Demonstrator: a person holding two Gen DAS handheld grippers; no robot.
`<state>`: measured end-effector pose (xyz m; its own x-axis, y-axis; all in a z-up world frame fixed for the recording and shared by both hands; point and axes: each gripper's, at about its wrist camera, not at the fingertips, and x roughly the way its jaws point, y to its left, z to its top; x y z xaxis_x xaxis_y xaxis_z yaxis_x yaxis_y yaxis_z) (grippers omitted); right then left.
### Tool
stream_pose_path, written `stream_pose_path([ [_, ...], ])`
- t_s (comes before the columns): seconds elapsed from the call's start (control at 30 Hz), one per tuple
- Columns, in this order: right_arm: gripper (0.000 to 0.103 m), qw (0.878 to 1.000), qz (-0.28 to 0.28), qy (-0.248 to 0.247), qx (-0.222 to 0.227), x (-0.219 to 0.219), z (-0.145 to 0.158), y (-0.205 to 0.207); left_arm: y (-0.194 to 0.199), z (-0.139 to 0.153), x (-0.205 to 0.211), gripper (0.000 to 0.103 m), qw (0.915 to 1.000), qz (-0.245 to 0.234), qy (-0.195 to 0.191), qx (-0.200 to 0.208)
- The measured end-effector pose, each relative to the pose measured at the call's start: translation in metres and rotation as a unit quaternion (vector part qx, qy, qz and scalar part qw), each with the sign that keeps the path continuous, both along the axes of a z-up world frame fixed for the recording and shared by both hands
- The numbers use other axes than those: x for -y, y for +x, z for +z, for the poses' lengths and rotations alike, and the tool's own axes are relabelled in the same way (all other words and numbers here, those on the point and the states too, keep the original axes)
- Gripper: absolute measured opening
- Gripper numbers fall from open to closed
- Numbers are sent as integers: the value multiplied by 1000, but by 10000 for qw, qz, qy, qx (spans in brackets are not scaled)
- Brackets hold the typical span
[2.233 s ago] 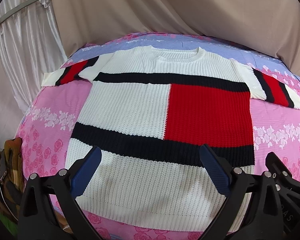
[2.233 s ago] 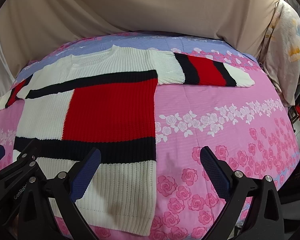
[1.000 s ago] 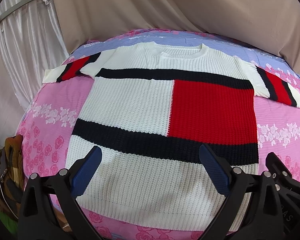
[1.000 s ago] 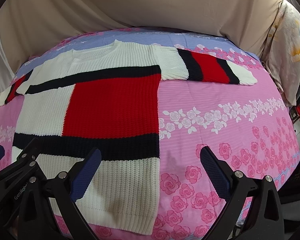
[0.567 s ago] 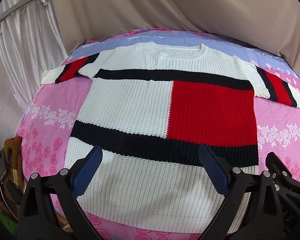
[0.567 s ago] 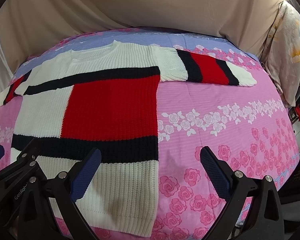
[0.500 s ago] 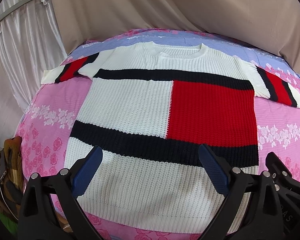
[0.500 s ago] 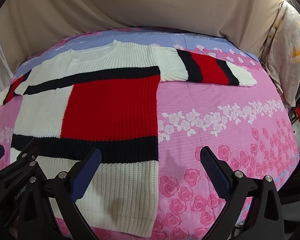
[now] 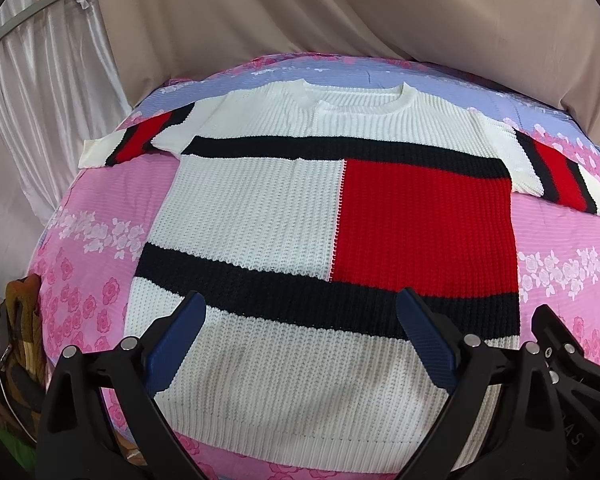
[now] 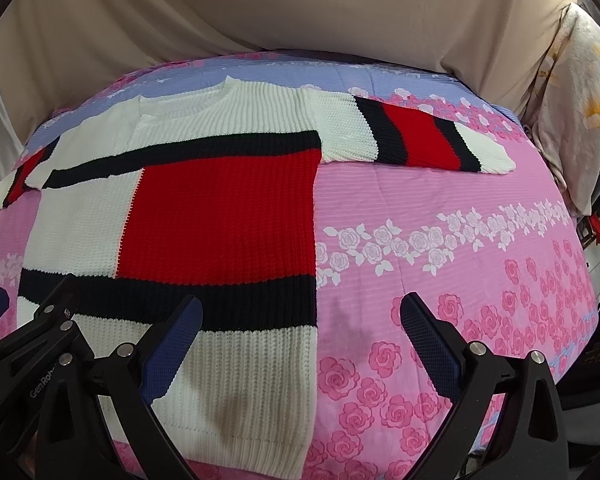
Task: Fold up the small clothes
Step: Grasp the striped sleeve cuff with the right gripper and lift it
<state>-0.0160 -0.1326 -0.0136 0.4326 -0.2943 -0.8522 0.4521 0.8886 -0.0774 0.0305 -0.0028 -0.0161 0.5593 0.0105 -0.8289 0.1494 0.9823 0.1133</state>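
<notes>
Both sets of jaws are spread wide and grasp nothing. The left gripper (image 9: 300, 334) hangs over the sweater (image 9: 284, 216), above its lower white band near the hem. The right gripper (image 10: 300, 336) hangs over the sweater's (image 10: 204, 216) right hem corner, one blue pad above the knit and the other above the bare bedsheet (image 10: 440, 216) beside it. Each view catches the edge of the other gripper at its side.

The sweater lies flat and face up on the bedsheet, a pink sheet printed with roses, with a lavender band at the far end. It is white knit with two black bands across the body, a red block between them on its right half, and a ribbed round neck at the far end. Both short sleeves stretch outward from the sweater's shoulders, each striped black, red, black with a white cuff. Beige drapes (image 9: 340, 12) hang beyond the sweater's neck.
</notes>
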Motion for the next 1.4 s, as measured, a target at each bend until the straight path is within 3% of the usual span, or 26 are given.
stream_pose_path([
  [0.23,98,10000,25,81,-36,2,-5,4,6,-7,1,94,9999,20,-14,-134],
  [0.37,98,9973,151,720,39,29,-21,13,20,-11,-8,97,9977,106,-473,-468],
  [0.5,98,9921,-403,1130,378,106,-32,17,37,-8,-17,98,9948,241,-851,-506],
  [0.6,98,9853,-1049,1234,541,202,-39,25,51,-9,-15,98,9929,339,-1010,-533],
  [0.73,97,9719,-1907,1193,688,323,-56,39,71,-19,-3,98,9932,392,-936,-570],
  [0.93,77,9441,-2868,1453,721,432,-94,49,93,-30,12,98,9936,377,-904,-559],
  [0.97,66,9408,-2926,1542,750,438,-100,50,97,-31,13,98,9935,365,-919,-562],
  [1.03,45,9453,-2781,1450,899,440,-96,58,102,-31,15,98,9934,341,-937,-562],
  [1.07,19,9464,-2672,1586,875,440,-96,66,105,-31,14,98,9933,319,-953,-567],
  [1.1,9,9457,-2650,1629,939,437,-90,71,107,-30,13,98,9933,302,-963,-557],
  [1.23,7,9457,-1772,1866,1983,385,-14,107,116,-21,1,98,9931,317,-1045,-438],
  [1.3,7,9450,-934,2023,2396,339,32,135,122,-13,-10,98,9922,373,-1133,-353],
  [1.4,7,9375,656,2155,2651,227,90,184,131,-3,-29,98,9904,465,-1278,-231],
])
